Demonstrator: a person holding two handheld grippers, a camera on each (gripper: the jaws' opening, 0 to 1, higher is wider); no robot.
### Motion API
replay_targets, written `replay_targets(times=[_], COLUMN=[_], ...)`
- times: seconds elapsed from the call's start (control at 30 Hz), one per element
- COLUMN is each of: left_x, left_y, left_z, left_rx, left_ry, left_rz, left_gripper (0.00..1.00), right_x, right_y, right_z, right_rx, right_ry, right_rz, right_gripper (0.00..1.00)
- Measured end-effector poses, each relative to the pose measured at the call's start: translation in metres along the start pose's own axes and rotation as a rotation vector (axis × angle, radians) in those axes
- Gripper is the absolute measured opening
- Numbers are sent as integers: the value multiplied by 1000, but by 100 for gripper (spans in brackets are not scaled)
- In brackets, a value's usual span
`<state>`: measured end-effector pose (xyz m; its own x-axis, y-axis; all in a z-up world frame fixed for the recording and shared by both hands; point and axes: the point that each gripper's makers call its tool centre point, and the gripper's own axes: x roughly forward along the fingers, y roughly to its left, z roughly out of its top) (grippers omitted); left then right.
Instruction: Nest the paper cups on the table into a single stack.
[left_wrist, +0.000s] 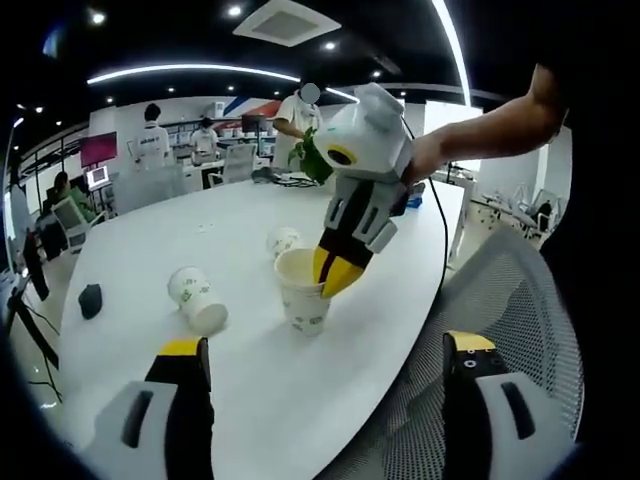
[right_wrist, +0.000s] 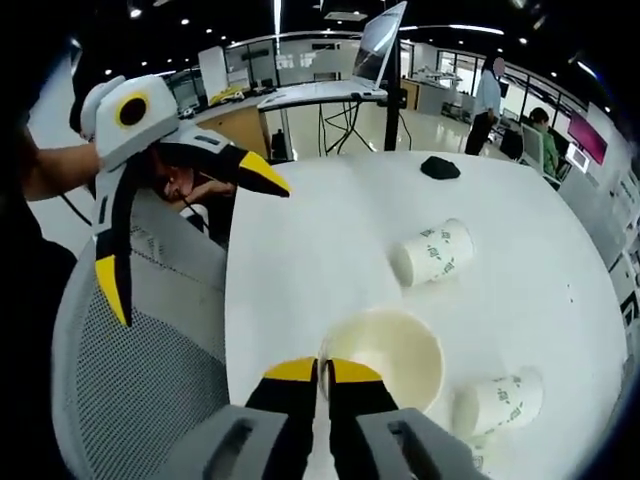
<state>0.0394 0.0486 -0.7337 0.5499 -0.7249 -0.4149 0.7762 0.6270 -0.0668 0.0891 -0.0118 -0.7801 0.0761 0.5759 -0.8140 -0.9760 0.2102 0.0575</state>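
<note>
The right gripper pinched the rim of an upright paper cup on the smooth white table. Two printed cups lay toppled at its nine and eleven o'clock. The left gripper hung released, its yellow tips wide apart over a mesh chair.

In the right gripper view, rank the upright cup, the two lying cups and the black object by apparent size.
1. Upright paper cup, nearest the camera, so partly nearness.
2. The two lying paper cups look alike; unranked.
3. Black object, farthest.

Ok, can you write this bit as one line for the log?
right gripper: shut on upright cup rim | left gripper: open, empty | two cups lying on table
</note>
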Motion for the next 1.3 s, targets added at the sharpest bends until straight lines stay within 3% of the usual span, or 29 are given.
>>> replay_targets(times=[0.27,0.6,0.93,1.3], left_x=[0,-1,0,9], left_y=[3,9,19,34], left_z=[0,1,6,12], left_rx=[2,-2,-8,-38], left_ry=[-1,0,4,-7], left_rz=[8,22,47,75], left_gripper=[96,96,95,94], right_x=[-1,-8,-28,-61], right_y=[3,4,2,-9], right_z=[0,8,8,2], right_rx=[-16,-35,15,110], right_ry=[5,-49,-145,-280], right_rz=[-2,-27,-89,-220], right_gripper=[1,9,13,23])
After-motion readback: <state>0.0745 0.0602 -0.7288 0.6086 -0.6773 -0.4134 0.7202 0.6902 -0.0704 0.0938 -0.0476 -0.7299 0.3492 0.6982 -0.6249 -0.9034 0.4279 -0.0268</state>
